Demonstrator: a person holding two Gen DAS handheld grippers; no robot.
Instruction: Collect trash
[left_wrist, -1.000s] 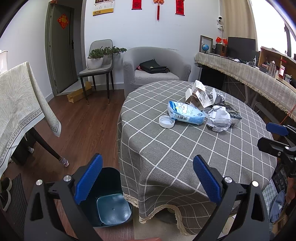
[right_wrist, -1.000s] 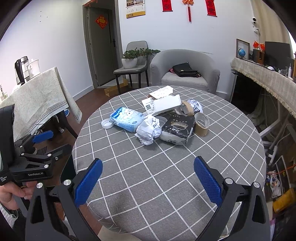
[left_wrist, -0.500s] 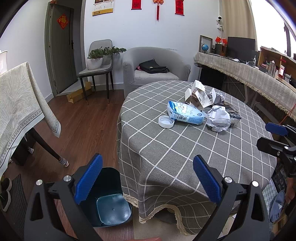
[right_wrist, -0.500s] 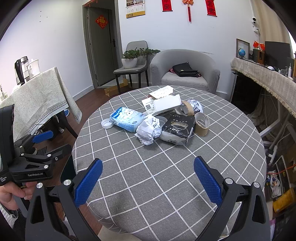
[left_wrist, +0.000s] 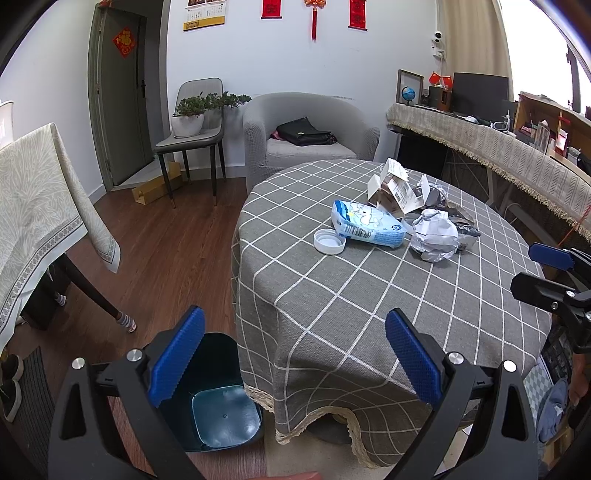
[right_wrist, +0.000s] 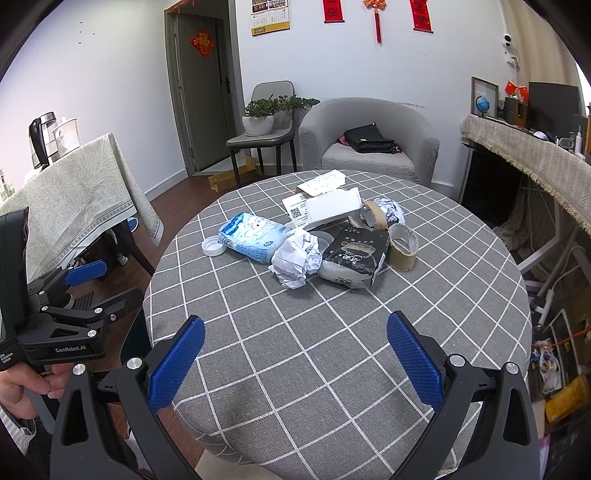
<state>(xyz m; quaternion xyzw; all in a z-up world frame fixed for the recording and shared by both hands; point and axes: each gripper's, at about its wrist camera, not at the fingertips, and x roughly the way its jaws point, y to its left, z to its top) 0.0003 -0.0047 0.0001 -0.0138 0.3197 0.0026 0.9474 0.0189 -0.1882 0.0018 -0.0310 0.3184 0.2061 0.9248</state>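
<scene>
A heap of trash lies in the middle of the round table (right_wrist: 332, 369) with a grey checked cloth: a blue-and-white packet (right_wrist: 253, 236), a white lid (right_wrist: 213, 246), a crumpled white paper ball (right_wrist: 297, 258), a black-and-grey wrapper (right_wrist: 354, 258), two cardboard tape rolls (right_wrist: 402, 245) and a torn white box (right_wrist: 321, 206). My right gripper (right_wrist: 295, 354) hangs open over the near part of the table, short of the heap. My left gripper (left_wrist: 291, 354) is open at the table's left edge, above a dark blue bin (left_wrist: 218, 402) on the floor. The packet (left_wrist: 365, 225) and lid (left_wrist: 328, 240) are nearest it.
A second table under a pale patterned cloth (left_wrist: 40, 206) stands to the left. A grey armchair (right_wrist: 365, 140) with a black bag and a chair holding potted plants (right_wrist: 264, 118) stand behind. A long draped counter (right_wrist: 528, 162) runs along the right. Wooden floor lies between the tables.
</scene>
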